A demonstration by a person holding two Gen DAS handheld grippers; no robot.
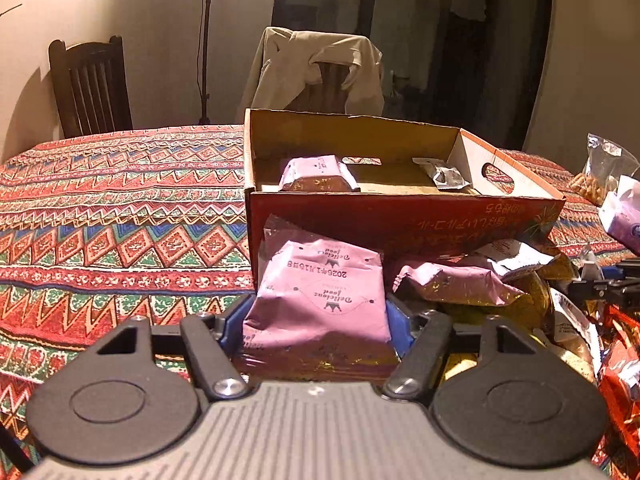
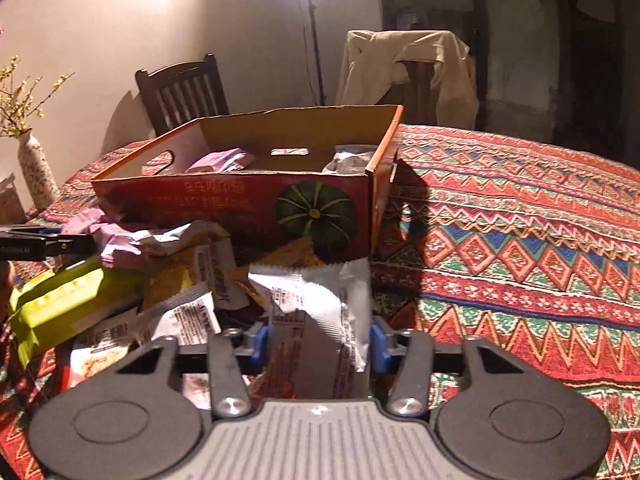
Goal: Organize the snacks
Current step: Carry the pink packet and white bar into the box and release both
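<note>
Two chairs [image 2: 182,88] behind cardboard box [image 2: 240,196].

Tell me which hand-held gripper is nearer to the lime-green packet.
Right. The right hand-held gripper, around a white packet, has the lime-green packet close on its left. The left hand-held gripper, around a pink packet, has no green packet in its view.

1. A table [image 1: 100,208] carries everything, covered by a cloth woven in red, green and blue zigzags and diamonds.
2. An open cardboard box [image 1: 400,220] stands on the cloth.
3. A heap of snack packets [image 2: 132,292] lies against the box's near side.
4. A speckled vase [image 2: 34,168] with yellow twigs stands by the far edge.
</note>
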